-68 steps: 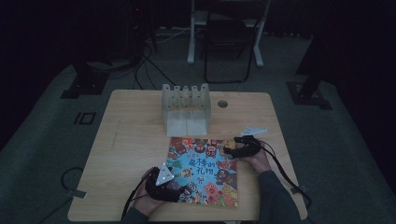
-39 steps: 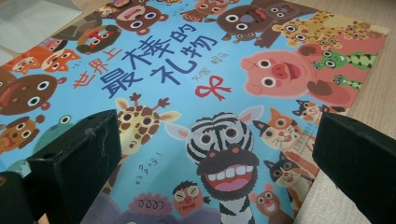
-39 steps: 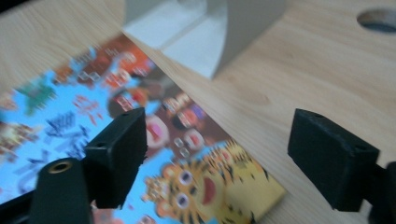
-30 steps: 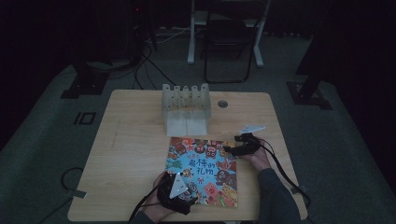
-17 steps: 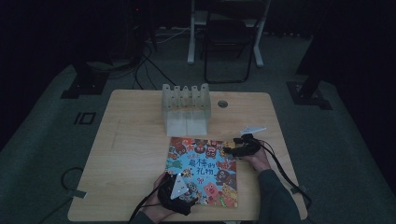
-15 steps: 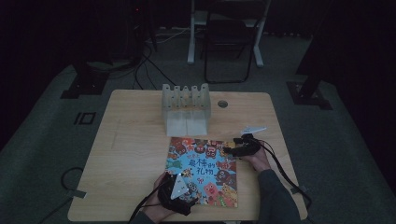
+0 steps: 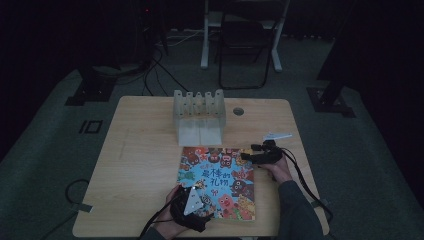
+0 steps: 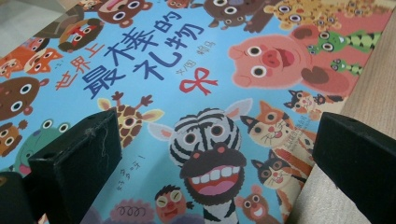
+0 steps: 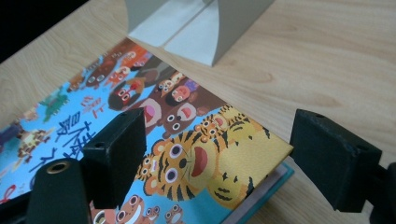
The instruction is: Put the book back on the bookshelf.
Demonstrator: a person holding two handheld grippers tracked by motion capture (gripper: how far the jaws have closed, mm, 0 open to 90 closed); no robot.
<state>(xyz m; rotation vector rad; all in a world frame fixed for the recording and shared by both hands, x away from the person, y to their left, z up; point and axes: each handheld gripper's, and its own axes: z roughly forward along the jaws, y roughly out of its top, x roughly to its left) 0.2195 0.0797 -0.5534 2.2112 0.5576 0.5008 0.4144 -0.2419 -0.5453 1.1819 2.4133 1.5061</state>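
Observation:
A picture book (image 7: pixel 220 177) with a bright animal cover lies flat on the wooden table (image 7: pixel 140 150), near its front edge. My left gripper (image 7: pixel 199 196) is at the book's near left corner. In the left gripper view it (image 8: pixel 215 168) stands open just above the cover (image 8: pixel 187 60), over a zebra drawing. My right gripper (image 7: pixel 248 156) is at the book's far right corner. In the right gripper view it (image 9: pixel 224 158) is open, its jaws on either side of the tiger corner of the book (image 9: pixel 210 163). Nothing is held.
A pale slotted rack (image 7: pixel 198 107) stands at the back middle of the table, its base (image 9: pixel 201 28) just beyond the book. A round cable hole (image 7: pixel 238 111) sits to its right. A chair (image 7: pixel 247 45) and floor cables lie beyond the table.
My left gripper has moved nearer and slightly right, from beside the book's left edge onto its near left corner. In the last second both grippers have hardly moved.

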